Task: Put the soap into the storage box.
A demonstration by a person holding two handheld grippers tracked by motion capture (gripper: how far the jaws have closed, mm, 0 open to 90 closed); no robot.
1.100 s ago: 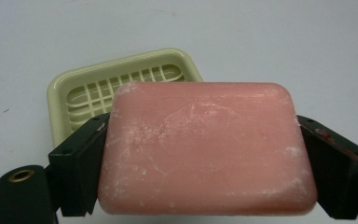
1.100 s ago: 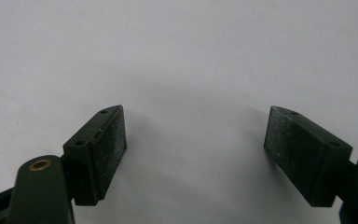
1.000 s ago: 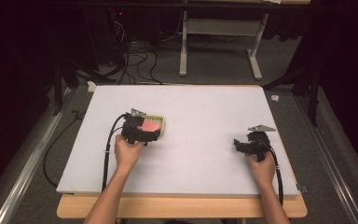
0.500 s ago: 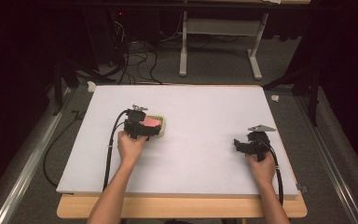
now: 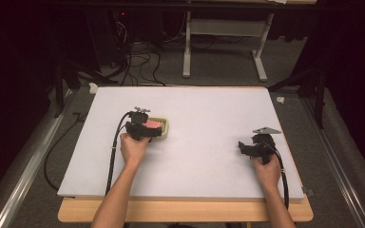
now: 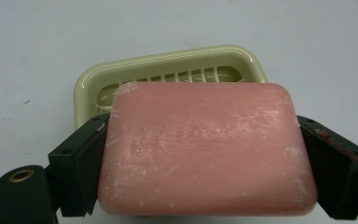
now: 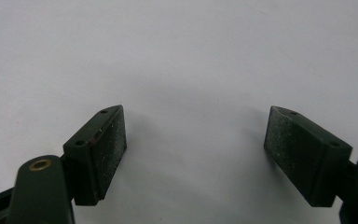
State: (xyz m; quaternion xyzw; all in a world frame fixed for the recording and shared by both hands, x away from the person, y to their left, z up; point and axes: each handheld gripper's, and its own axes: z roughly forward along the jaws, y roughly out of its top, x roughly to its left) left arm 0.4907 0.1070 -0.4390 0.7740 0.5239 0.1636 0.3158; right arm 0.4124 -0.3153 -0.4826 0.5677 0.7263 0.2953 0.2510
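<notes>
My left claw [image 6: 205,154] squeezes the pink soap [image 6: 205,149] by its two short ends, and the soap sits low in the middle of the left gripper view, just in front of the pale green soap dish [image 6: 168,63] at the top middle. I cannot tell if the soap rests on the dish's near rim or hangs a bit above it. I think the soap could slip, because soap is smooth and the jaws only press on its rounded ends. It could also bump the dish and push it along the desk [image 5: 209,118] if I move too low. My right claw [image 7: 193,154] is wide open and holds nothing, at the lower right of the high view, well apart from the soap. I count one soap, one dish, two claws and one desk.
</notes>
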